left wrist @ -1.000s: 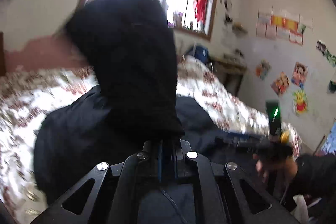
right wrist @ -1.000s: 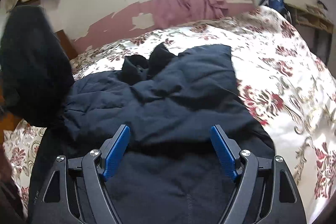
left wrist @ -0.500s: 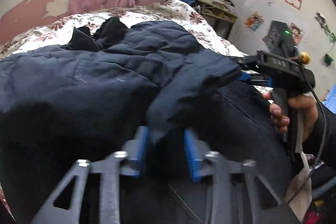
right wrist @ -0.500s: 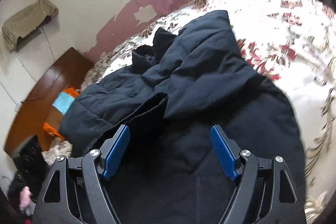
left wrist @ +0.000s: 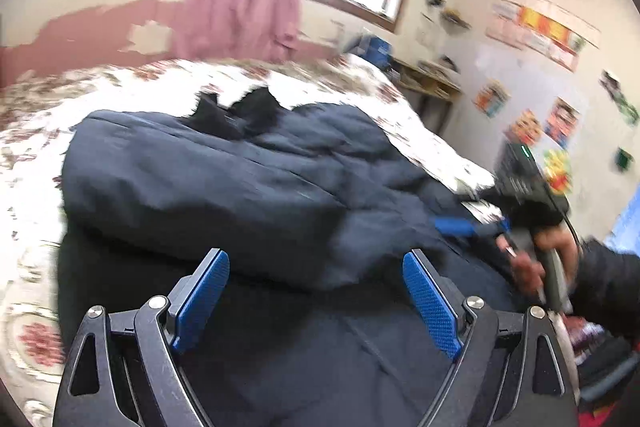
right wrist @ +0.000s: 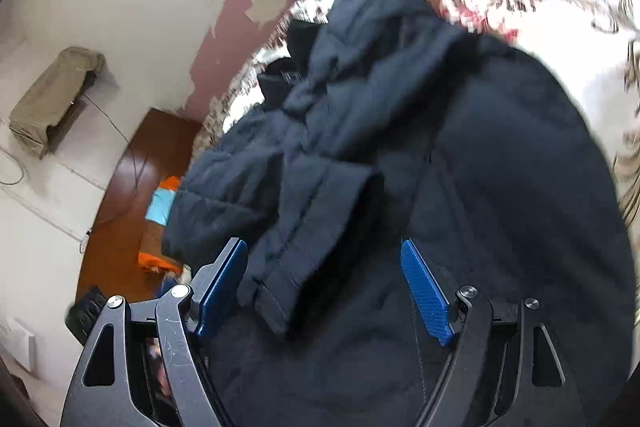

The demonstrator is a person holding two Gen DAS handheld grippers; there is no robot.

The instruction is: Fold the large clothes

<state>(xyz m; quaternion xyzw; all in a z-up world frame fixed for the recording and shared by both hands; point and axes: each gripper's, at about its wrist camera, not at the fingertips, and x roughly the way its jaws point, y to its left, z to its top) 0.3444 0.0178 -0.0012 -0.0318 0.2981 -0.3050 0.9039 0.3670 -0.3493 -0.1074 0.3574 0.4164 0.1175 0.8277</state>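
Navy padded jacket (left wrist: 224, 183) fills frame centre on the floral bed (left wrist: 36, 131), sleeve folded across its body. Left tool (left wrist: 316, 301) and right tool (right wrist: 324, 291) both spread, empty, probably between grips.

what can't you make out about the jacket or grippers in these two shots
- Left wrist view: the right gripper is motion-blurred, so how its jaws stand is unreadable there.
- Both views: the dark jacket runs under the gripper frames and off the bottom edge, hiding its hem.
- Right wrist view: the left gripper is out of frame.
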